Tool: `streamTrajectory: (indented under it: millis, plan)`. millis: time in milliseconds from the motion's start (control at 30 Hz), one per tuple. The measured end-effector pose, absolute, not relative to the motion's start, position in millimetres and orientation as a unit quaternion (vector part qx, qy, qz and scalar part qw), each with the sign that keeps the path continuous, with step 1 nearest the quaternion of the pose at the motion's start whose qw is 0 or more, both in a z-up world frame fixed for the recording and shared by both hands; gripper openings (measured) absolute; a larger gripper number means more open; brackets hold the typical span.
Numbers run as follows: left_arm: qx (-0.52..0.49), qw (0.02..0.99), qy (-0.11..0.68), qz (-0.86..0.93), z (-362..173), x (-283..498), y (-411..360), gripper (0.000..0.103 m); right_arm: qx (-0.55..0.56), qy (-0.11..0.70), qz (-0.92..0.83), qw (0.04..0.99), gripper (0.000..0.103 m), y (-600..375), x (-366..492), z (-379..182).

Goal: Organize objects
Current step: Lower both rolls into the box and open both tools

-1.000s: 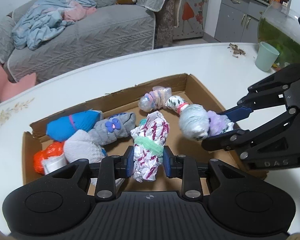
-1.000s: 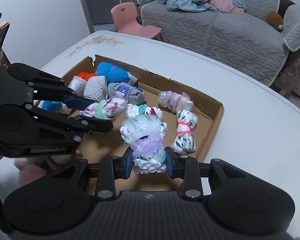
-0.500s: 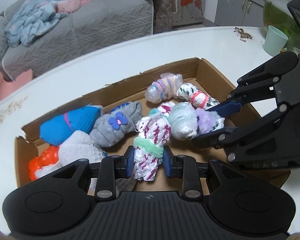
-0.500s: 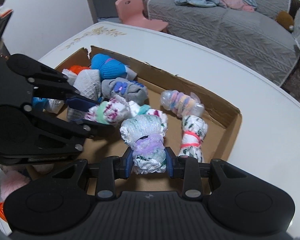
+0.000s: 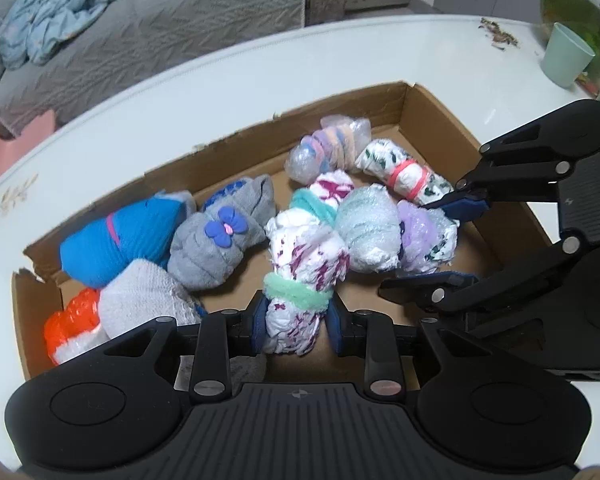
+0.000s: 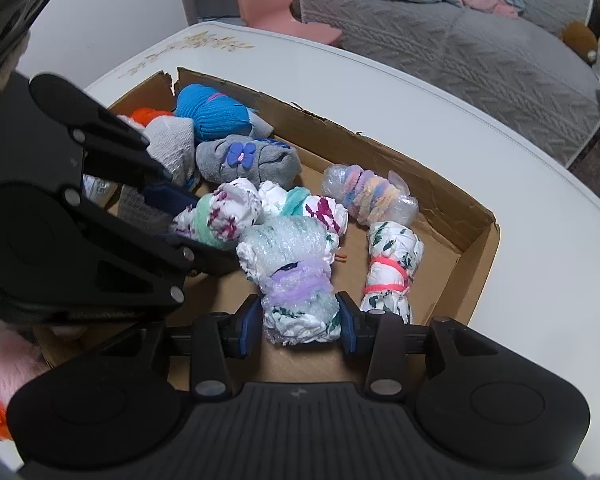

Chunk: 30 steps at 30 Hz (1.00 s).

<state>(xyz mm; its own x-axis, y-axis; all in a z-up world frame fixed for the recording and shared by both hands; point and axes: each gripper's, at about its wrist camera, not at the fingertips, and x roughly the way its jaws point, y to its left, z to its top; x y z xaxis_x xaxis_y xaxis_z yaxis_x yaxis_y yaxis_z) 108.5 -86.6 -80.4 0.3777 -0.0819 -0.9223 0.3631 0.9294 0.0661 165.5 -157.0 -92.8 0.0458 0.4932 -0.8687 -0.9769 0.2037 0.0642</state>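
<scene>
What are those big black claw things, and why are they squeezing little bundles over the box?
They are grabbing tools, one in each hand of a person. Each has two fingers and a camera looking along them, so there are two pictures of one scene.

In the left-hand tool's picture, the left gripper squeezes a white bundle with purple marks and a green band. The black claw at the side is the right gripper.

The right-hand tool's picture shows that gripper pinching a bubble-wrap bundle with a purple band.

Both bundles are over a shallow cardboard box on a white table. In the box lie more bundles: a blue one, a grey one with a purple flower, and one with a red band.
</scene>
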Motion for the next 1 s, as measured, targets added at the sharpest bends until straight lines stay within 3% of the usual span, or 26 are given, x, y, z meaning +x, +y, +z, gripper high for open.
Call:
streamTrajectory:
  millis: [67,167,233,667,1000]
  plan:
    - [0.129,0.816,0.548,-0.128,-80,111,-86,0.044,-0.301,0.411,0.550,0.662,0.037,-157,165,-91]
    - [0.136,0.810,0.561,-0.108,-80,115,-85,0.064,-0.308,0.412,0.541,0.665,0.041,-156,165,-90]
    - [0.130,0.806,0.569,-0.102,-80,116,-81,0.069,-0.307,0.417,0.537,0.665,0.044,-158,166,-90]
    - [0.120,0.811,0.565,-0.099,-81,109,-70,0.080,-0.319,0.414,0.526,0.671,0.053,-156,160,-90]
    - [0.097,0.811,0.568,-0.103,-74,100,-62,0.085,-0.318,0.413,0.525,0.673,0.072,-161,159,-83]
